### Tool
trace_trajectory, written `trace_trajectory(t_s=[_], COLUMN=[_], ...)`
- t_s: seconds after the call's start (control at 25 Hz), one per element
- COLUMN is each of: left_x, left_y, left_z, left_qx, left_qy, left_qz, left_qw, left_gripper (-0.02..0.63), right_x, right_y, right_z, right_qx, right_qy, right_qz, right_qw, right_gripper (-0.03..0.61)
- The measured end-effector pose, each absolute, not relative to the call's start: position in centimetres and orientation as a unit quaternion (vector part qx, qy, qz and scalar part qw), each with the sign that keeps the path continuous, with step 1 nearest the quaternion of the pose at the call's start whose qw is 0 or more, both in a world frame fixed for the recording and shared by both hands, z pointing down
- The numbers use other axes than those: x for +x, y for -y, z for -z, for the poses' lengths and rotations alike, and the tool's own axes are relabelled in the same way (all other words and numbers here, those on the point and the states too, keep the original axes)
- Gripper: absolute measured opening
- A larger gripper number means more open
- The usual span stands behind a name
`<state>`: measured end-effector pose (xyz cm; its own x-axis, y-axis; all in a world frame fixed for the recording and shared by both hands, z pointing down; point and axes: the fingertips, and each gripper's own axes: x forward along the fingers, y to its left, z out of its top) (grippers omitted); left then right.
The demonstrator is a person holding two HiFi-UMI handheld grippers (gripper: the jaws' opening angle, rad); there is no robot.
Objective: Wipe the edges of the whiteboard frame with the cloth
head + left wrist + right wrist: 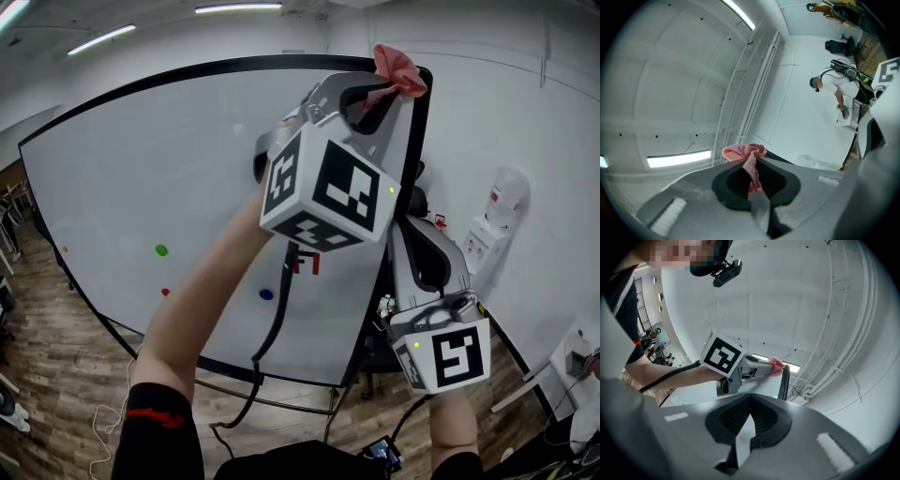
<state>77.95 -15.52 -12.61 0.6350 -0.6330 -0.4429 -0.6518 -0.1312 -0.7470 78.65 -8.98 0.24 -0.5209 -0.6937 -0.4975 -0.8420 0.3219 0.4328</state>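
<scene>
My left tool is clamped on the pink cloth, holding it at the top right corner of the whiteboard frame, while my right tool is closed on nothing lower down, so I judge the wiping under way, though nothing shows which edges are done.

Whiteboard top-right corner hidden behind cloth and left gripper; cloth's lower part buried between jaws.
</scene>
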Motion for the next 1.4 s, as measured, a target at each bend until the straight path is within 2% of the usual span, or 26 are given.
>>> trace_trajectory(t_s=[0.64, 1.4], left_x=[76.8, 68.5], left_y=[15.8, 17.1], left_z=[12.7, 12.7], left_qx=[-0.738, -0.721], left_qy=[-0.453, -0.487], left_qz=[-0.009, 0.015], left_qw=[0.500, 0.493], left_gripper=[0.021, 0.021], right_x=[79.3, 72.6], right_y=[9.6, 9.5], right_z=[-0.9, -0.9], right_qx=[-0.469, -0.450], right_qy=[-0.814, -0.823], right_qz=[-0.325, -0.328], right_qw=[0.110, 0.110], right_gripper=[0.002, 0.002])
